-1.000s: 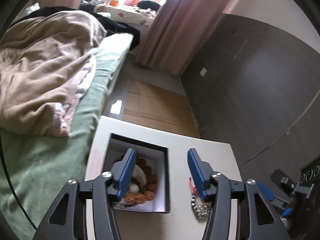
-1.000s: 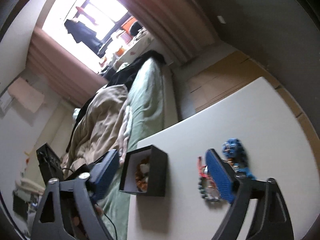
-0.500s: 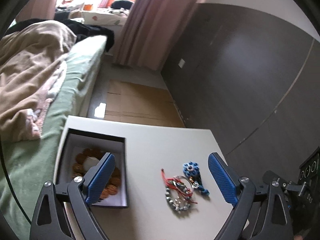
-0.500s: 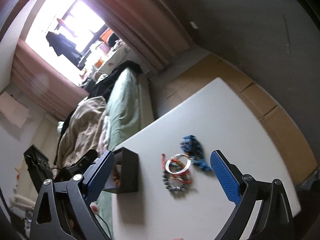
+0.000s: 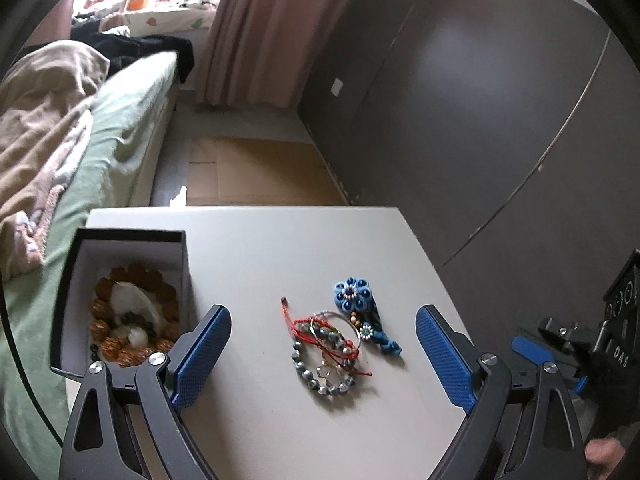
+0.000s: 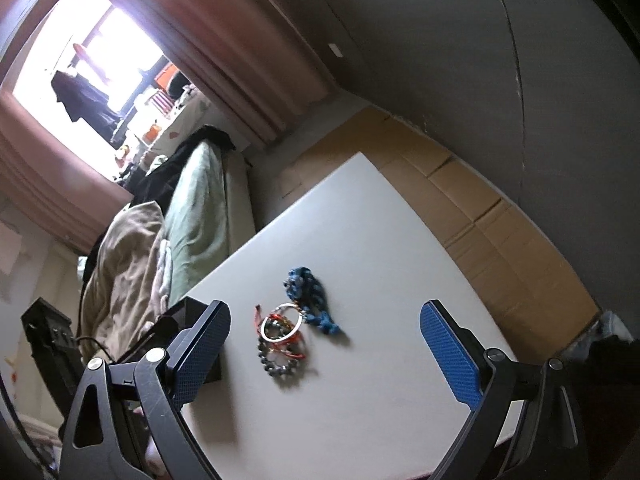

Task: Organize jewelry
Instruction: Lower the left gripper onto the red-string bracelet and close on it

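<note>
**Both grippers backed off from the pile; nothing in hand**

Findings. The left gripper (image 5: 322,356) stands with jaws wide apart, holding nothing. A second ago its jaws were narrower and sat low over the box (image 5: 124,240); it has since swung right and widened, so that the pile of jewelry (image 5: 332,344) now lies on the table (image 5: 280,240) framed between its fingers, though ahead of them and not touched. The right gripper (image 6: 324,352) is likewise spread wide and empty. A second ago its right finger was down over the pile; it has since drawn back and now frames the same pile from further off.

Position of goods. Loose on the table: a grey bead bracelet (image 5: 320,380), a red cord (image 5: 316,328), a thin metal ring (image 6: 282,320) and a blue flower piece (image 5: 354,294), all overlapping or touching. The box stands at the table's left edge, well apart from the pile, and already holds an amber bead string (image 5: 132,312) around something pale.

Assessment. One item appears stowed; the pile is untouched. Both grippers look set for the next pick. The cord is tangled through the bracelet and ring, so one pinch may drag up several pieces.
</note>
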A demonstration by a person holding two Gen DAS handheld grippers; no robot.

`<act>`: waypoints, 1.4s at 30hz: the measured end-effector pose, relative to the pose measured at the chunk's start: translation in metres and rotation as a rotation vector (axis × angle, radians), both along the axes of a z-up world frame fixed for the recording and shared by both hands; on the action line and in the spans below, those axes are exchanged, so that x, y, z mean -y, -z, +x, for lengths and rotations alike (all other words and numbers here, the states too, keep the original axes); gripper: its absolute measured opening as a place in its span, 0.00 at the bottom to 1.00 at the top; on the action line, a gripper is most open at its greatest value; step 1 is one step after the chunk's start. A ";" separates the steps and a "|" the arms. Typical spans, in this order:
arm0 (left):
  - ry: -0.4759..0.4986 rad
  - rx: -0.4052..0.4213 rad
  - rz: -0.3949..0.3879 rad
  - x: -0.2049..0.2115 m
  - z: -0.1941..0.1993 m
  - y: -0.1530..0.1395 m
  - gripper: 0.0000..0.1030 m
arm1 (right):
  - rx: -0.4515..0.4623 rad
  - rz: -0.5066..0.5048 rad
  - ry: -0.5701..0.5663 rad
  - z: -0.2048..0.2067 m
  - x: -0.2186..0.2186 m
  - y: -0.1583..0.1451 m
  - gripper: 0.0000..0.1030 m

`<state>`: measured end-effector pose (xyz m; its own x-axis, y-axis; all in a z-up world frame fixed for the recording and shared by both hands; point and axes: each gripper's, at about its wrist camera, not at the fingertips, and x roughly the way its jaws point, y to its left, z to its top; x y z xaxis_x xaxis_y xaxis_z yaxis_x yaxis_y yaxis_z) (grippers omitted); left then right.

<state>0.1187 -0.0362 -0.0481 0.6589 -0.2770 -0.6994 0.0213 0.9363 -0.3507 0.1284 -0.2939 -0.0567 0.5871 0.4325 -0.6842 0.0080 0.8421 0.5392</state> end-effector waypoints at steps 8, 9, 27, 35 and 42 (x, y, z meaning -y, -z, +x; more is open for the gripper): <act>0.060 -0.096 0.027 0.015 0.012 0.021 0.63 | -0.088 0.028 0.001 0.009 0.020 0.020 0.73; 0.066 -0.105 0.035 0.018 0.012 0.024 0.60 | -0.103 0.042 0.002 0.010 0.022 0.024 0.73; 0.035 -0.221 0.029 0.034 0.037 0.064 0.26 | -0.119 0.069 -0.001 0.013 0.030 0.027 0.72; -0.008 -0.225 0.033 0.026 0.040 0.064 0.04 | -0.122 0.068 -0.009 0.015 0.033 0.028 0.72; -0.017 -0.192 0.015 0.017 0.035 0.050 0.02 | -0.126 0.062 -0.009 0.014 0.032 0.028 0.72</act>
<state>0.1540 -0.0528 -0.0984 0.5177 -0.2555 -0.8165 -0.0603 0.9411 -0.3328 0.1427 -0.3260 -0.0847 0.4944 0.4809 -0.7241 0.0719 0.8075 0.5854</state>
